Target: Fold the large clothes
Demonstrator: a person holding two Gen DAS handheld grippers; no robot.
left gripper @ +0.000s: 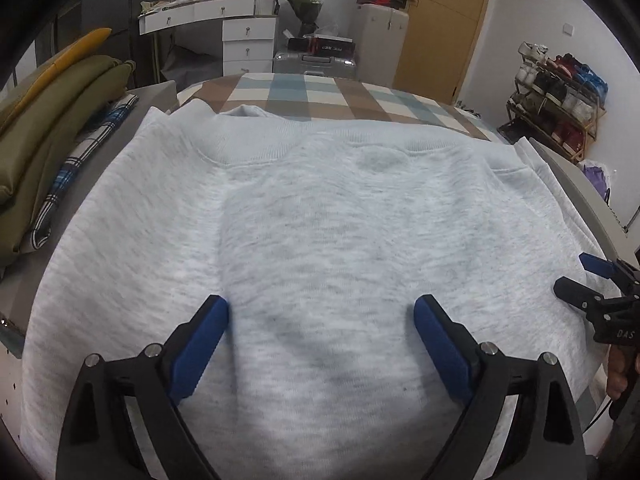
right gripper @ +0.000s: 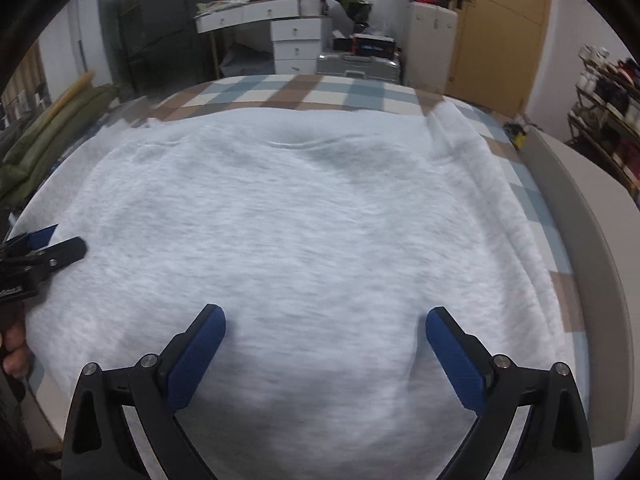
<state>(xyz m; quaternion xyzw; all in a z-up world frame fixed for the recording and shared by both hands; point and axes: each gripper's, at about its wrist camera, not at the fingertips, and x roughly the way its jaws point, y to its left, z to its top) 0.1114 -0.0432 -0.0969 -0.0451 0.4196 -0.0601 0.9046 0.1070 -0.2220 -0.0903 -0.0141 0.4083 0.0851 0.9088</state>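
sweatshirt (left gripper: 312,216) lies spread flat on the bed (left gripper: 320,96) (collar at the far end) — no fold yet, all left to do. left gripper (left gripper: 320,312) and right gripper (right gripper: 324,320) hang over it, jaws wide, holding nothing.

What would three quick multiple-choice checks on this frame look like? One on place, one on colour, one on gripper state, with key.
1. Where does the pale grey sweatshirt lie?
A. spread flat on the checked bed cover
B. hung on the shoe rack
C. stacked on the olive cushions

2. What colour are the pads on the gripper fingers?
A. red
B. blue
C. white

3. How do the left gripper and right gripper stand?
A. both shut on cloth
B. left shut, right open
C. both open, holding nothing

Key:
1 A, the checked cover shows beyond the collar.
2 B, blue pads line each black finger.
3 C, a wide gap with bare cloth shows between each pair of fingers.
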